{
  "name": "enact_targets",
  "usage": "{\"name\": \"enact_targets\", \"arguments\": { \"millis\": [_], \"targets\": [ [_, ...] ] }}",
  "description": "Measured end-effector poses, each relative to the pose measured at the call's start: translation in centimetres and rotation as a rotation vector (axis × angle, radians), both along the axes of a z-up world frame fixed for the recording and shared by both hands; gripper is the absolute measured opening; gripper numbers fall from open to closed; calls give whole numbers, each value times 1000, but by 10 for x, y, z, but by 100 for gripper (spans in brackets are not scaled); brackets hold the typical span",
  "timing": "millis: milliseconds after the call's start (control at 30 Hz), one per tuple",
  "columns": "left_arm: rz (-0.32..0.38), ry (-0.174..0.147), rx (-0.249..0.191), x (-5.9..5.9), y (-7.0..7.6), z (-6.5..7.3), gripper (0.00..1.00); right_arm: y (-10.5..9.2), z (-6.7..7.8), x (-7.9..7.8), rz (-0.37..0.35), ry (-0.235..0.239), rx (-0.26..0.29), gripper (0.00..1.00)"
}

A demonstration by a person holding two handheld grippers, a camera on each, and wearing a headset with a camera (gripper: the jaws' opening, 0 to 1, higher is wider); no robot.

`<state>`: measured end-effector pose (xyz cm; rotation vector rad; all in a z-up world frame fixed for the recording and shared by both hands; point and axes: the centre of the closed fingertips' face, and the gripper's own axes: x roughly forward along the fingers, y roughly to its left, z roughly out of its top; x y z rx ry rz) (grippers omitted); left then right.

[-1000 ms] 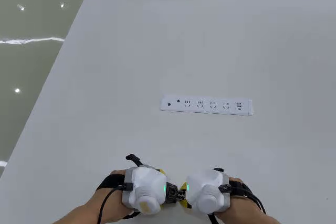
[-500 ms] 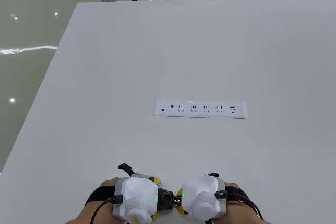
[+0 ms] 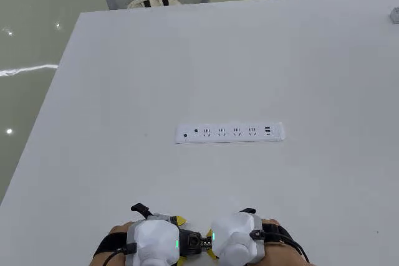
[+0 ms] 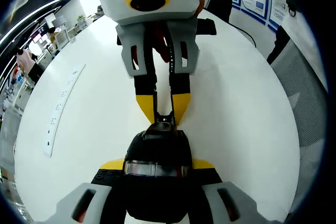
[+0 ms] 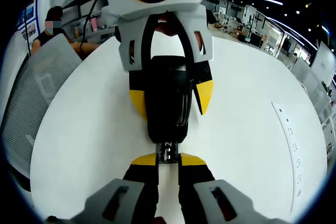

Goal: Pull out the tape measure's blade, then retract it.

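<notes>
Change since a second ago: my head has tipped, so the whole scene sits differently in the head view. Measured against the power strip (image 3: 229,133), my two grippers have hardly shifted and are still nose to nose at the near edge of the workbench (image 3: 262,60).
Left gripper (image 4: 157,164): its jaws are spread as wide as the tape measure (image 4: 156,174) and clamp the black case from both sides. The yellow tips show on either side of the case in the left gripper view.
Right gripper (image 5: 168,159): its jaws are almost closed, and the yellow tips pinch the end of the blade (image 5: 168,152).
Tape measure: it is in my left gripper, just above the white tabletop, with its mouth pointing at the right gripper. I cannot tell whether the case touches the table.
Blade: only a short stub is out, running from the case mouth to the right gripper's tips. Black markings show on it in the right gripper view.
Gap between grippers: the tips face each other and nearly meet, with only the stub of blade between them.
Power strip: white, lying flat across the workbench, well apart from both grippers on the far side.
Hands: one in each gripper, with black straps and cable at the wrists in the head view.
</notes>
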<state>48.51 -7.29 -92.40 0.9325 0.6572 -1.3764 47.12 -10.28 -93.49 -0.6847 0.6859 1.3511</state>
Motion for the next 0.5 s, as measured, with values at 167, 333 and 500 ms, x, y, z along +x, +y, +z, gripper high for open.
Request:
{"name": "enact_targets", "arguments": {
  "millis": [167, 333, 500],
  "targets": [
    [1, 7, -5, 0, 0, 0, 40, -6, -1, 0, -6, 3, -2, 12],
    [-6, 9, -5, 0, -1, -1, 40, -9, 0, -1, -9, 8, -1, 12],
    [-10, 10, -4, -1, -1, -1, 40, -12, 0, -2, -10, 9, -2, 12]
  ]
}}
